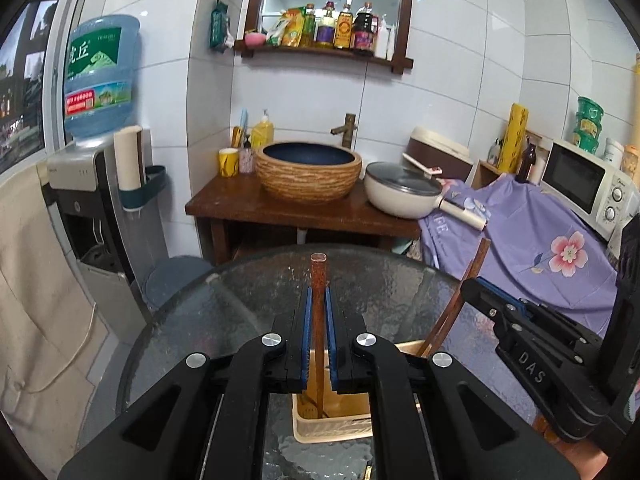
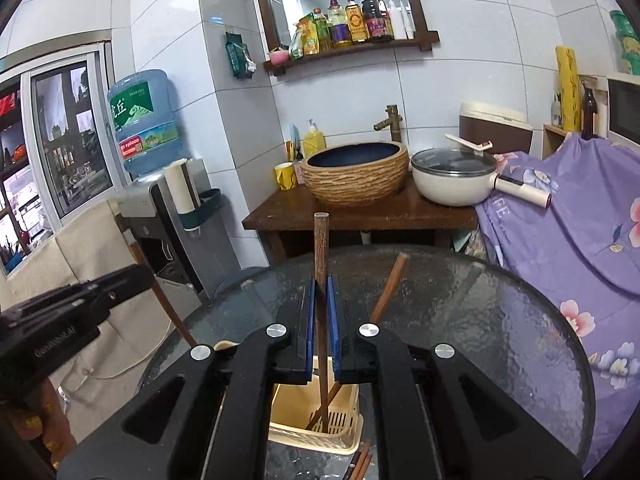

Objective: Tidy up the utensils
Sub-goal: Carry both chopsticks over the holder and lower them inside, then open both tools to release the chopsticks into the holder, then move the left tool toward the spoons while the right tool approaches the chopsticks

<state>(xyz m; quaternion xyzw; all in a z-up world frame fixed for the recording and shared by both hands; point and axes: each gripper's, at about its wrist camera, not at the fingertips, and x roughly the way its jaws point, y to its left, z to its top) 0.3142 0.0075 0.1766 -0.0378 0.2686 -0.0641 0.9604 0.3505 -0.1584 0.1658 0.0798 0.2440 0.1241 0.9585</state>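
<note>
My left gripper (image 1: pixel 318 300) is shut on a brown wooden chopstick (image 1: pixel 319 276), held upright with its lower end inside the cream plastic utensil basket (image 1: pixel 332 426) on the round glass table (image 1: pixel 240 312). My right gripper (image 2: pixel 321 286) is shut on another brown chopstick (image 2: pixel 321 240), also upright with its tip in the basket (image 2: pixel 316 436). A further chopstick (image 2: pixel 390 288) leans in the basket. The right gripper also shows at the right of the left wrist view (image 1: pixel 520 320), and the left gripper's body at the left of the right wrist view (image 2: pixel 72 312).
More chopsticks (image 2: pixel 362 464) lie on the glass by the basket's near side. Behind the table stand a wooden washstand (image 1: pixel 280 208) with a bowl sink (image 1: pixel 308 170), a lidded pan (image 1: pixel 404 190), a water dispenser (image 1: pixel 92 184) and a purple-covered counter (image 1: pixel 540 248) with a microwave (image 1: pixel 584 184).
</note>
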